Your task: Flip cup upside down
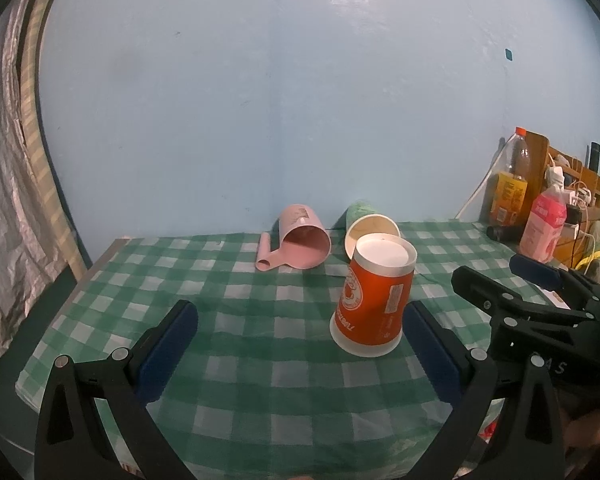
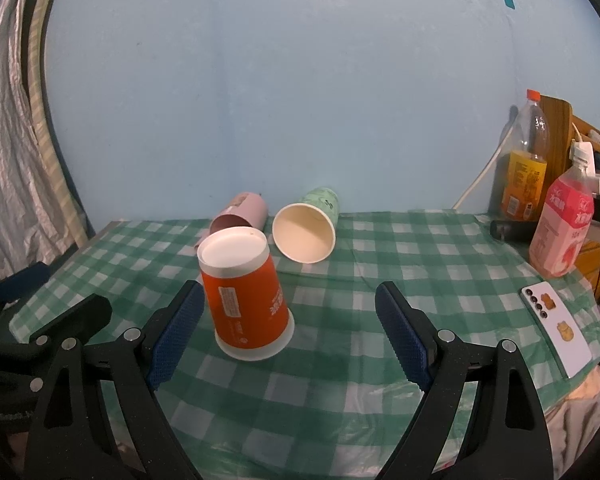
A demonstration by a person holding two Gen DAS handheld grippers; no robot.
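Note:
An orange paper cup (image 1: pixel 370 302) stands upside down on the green checked tablecloth (image 1: pixel 236 360), rim down, white base up. In the left wrist view it is just inside my left gripper's right finger. My left gripper (image 1: pixel 300 332) is open and empty. In the right wrist view the orange cup (image 2: pixel 244 300) stands beside the left finger of my right gripper (image 2: pixel 290 312), which is open and empty. A pink handled cup (image 1: pixel 296 244) and a green paper cup (image 2: pixel 308 228) lie on their sides behind it.
The blue wall is close behind the cups. At the right stand an orange-capped bottle (image 2: pixel 526 160), a pink bottle (image 2: pixel 562 228), a wooden rack with cables (image 1: pixel 568 184) and a phone (image 2: pixel 556 328) on the tablecloth. A curtain (image 1: pixel 8 200) hangs at the left. My right gripper also shows in the left wrist view (image 1: pixel 540 300).

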